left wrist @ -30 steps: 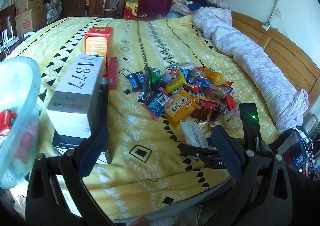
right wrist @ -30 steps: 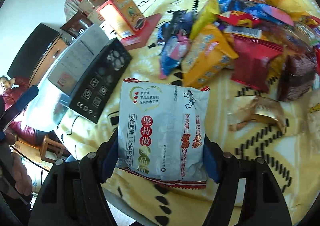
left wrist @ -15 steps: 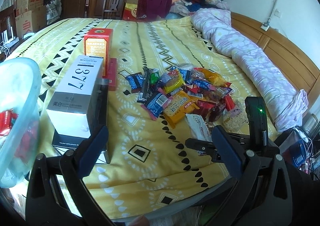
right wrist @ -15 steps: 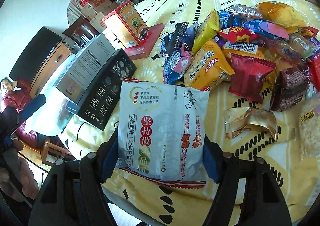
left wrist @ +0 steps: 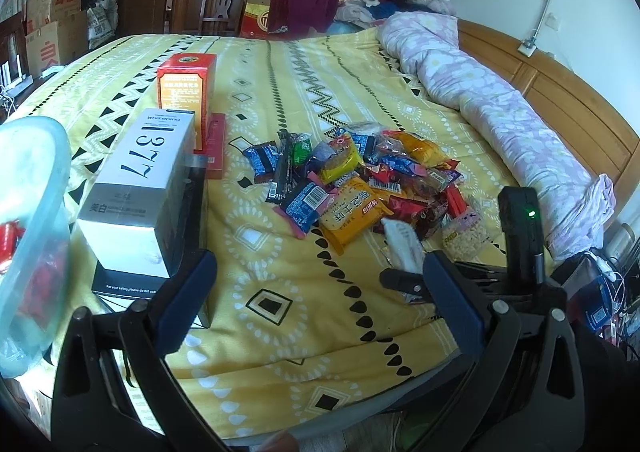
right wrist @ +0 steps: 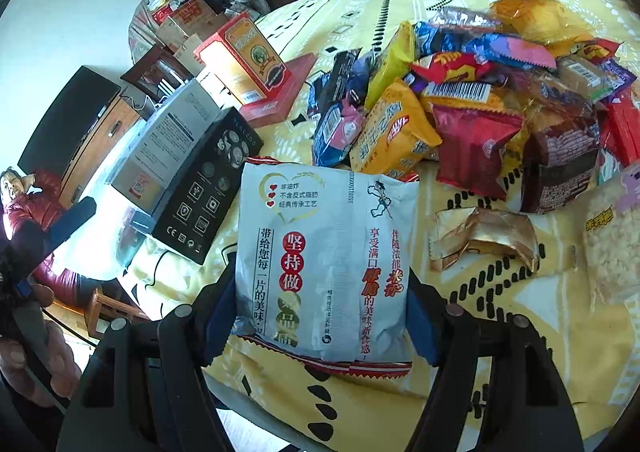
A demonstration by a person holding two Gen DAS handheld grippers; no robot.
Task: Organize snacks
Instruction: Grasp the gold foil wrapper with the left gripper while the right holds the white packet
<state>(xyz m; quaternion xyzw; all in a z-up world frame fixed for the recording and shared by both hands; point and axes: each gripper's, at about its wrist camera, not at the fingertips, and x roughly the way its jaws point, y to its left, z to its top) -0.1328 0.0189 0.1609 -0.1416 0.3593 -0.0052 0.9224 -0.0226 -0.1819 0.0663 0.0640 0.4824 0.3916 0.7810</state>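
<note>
My right gripper (right wrist: 320,316) is shut on a white snack packet (right wrist: 324,260) with Chinese print and holds it above the bed's near edge. The packet also shows in the left wrist view (left wrist: 402,244), held by the right gripper (left wrist: 404,280). A pile of snack packets (left wrist: 360,179) lies on the yellow bedspread; it fills the upper right of the right wrist view (right wrist: 480,91). My left gripper (left wrist: 320,296) is open and empty over the bed's near edge. A clear plastic tub (left wrist: 28,236) with red items inside sits at far left.
A white "1377" box (left wrist: 140,187) lies on a black box (right wrist: 200,191). A red-orange box (left wrist: 186,91) stands behind them. A rolled pink quilt (left wrist: 500,123) lies along the right side by the wooden headboard (left wrist: 560,91). A gold wrapper (right wrist: 480,236) lies near the packet.
The right gripper has lifted and pulled back with the white packet, away from the pile. The left gripper has barely moved.
</note>
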